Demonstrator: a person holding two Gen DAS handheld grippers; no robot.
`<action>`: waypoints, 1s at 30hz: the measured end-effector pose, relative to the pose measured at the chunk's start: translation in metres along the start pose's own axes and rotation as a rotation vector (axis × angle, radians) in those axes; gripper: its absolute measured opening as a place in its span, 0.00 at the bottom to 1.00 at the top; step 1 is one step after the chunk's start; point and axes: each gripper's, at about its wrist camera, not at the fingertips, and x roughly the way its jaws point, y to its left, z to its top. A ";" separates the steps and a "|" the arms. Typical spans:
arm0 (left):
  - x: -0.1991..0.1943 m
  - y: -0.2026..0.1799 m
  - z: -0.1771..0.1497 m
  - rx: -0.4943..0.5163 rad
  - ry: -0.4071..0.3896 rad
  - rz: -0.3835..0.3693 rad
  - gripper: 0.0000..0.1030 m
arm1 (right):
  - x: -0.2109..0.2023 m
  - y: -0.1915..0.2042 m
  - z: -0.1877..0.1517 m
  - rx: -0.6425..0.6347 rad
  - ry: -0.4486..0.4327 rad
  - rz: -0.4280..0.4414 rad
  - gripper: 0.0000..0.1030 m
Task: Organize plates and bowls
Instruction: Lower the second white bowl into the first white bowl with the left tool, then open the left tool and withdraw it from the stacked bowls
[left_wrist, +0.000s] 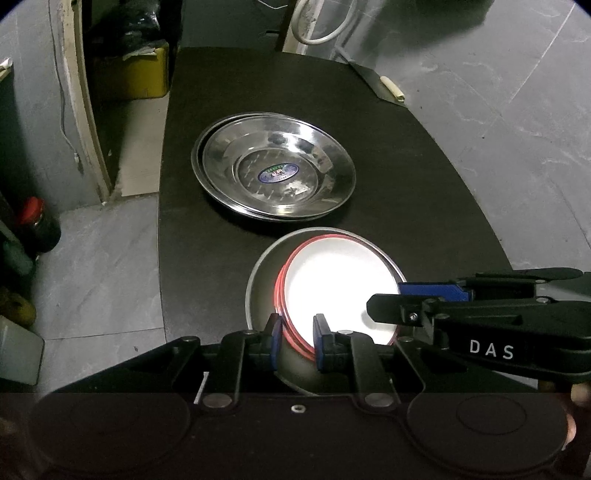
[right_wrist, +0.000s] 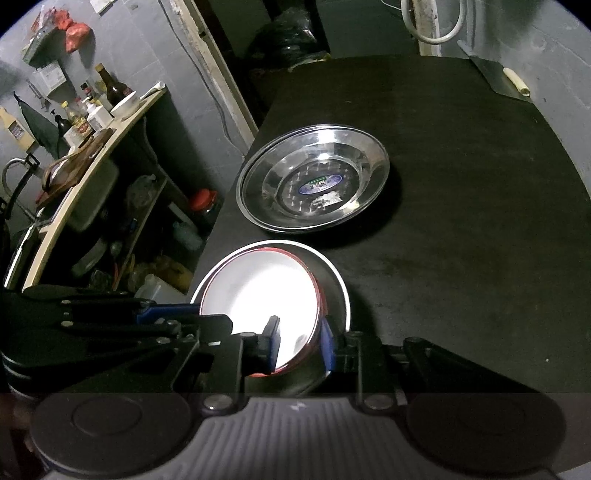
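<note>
A grey metal bowl sits at the near end of the black table. Red-rimmed white bowls are nested in it, leaning to one side. My left gripper is shut on their near-left rim, one pad inside and one outside the red edge. My right gripper is shut on the opposite rim in the same way, and shows in the left wrist view as a black arm. Farther back lies a stack of shiny steel plates with a blue sticker.
A cleaver lies at the table's far right corner. To the left are a red-capped jar on the floor, a yellow crate and a shelf with bottles. A white hose hangs behind the table.
</note>
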 end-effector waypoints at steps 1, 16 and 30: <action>0.000 0.000 0.000 -0.001 0.000 -0.001 0.18 | 0.000 0.000 0.000 0.001 0.000 0.000 0.27; -0.016 0.006 0.001 -0.030 -0.075 -0.058 0.39 | -0.020 0.002 0.001 -0.008 -0.103 0.000 0.31; -0.051 0.025 0.003 -0.100 -0.268 -0.022 0.99 | -0.064 0.001 0.000 0.017 -0.298 -0.100 0.85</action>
